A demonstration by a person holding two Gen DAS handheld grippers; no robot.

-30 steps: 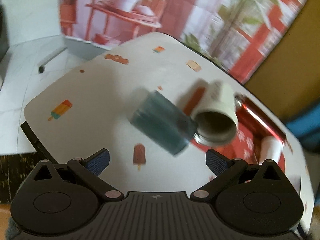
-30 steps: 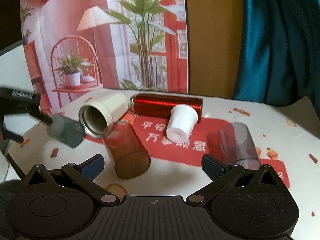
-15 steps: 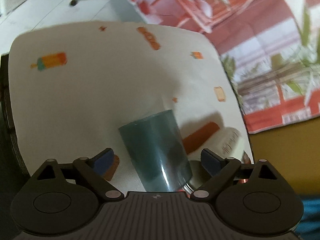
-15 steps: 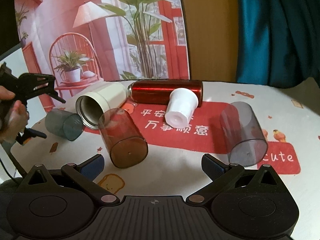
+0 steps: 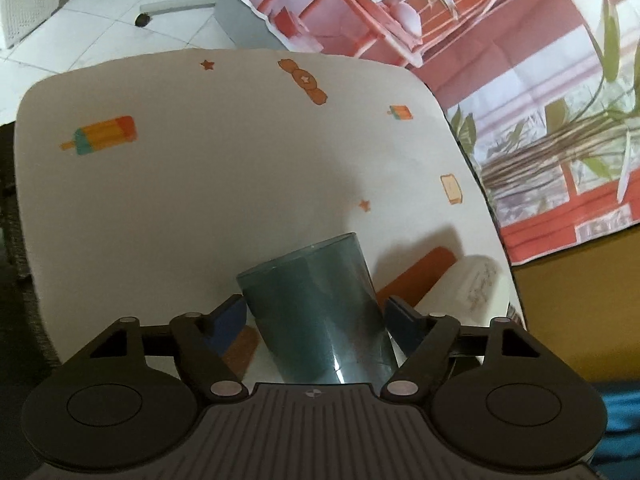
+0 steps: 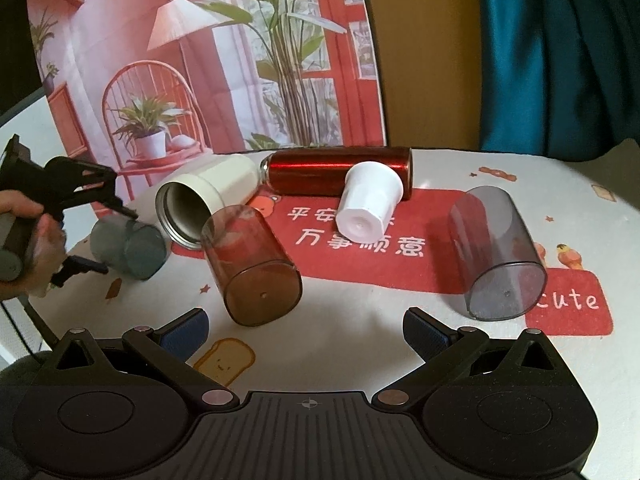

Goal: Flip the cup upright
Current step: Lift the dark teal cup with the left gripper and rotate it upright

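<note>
A translucent teal cup [image 5: 316, 312] lies on its side on the white table [image 5: 200, 200], between the fingers of my left gripper [image 5: 314, 318]. The blue pads sit close on both sides of the cup; whether they press on it I cannot tell. From the right wrist view the teal cup [image 6: 128, 250] lies at the table's left edge with the left gripper's fingers [image 6: 92, 190] above and below it. My right gripper [image 6: 306, 330] is open and empty over the table's near edge.
Several other vessels lie on their sides: a brown cup [image 6: 252, 264], a grey cup [image 6: 496, 252], a white cup [image 6: 368, 206], a cream flask [image 6: 204, 196] and a red flask [image 6: 340, 174]. A red mat [image 6: 400, 248] covers the middle. The table edge is near the teal cup.
My left gripper has moved in around the teal cup and its fingers have narrowed toward it. The right gripper has shifted only slightly.
</note>
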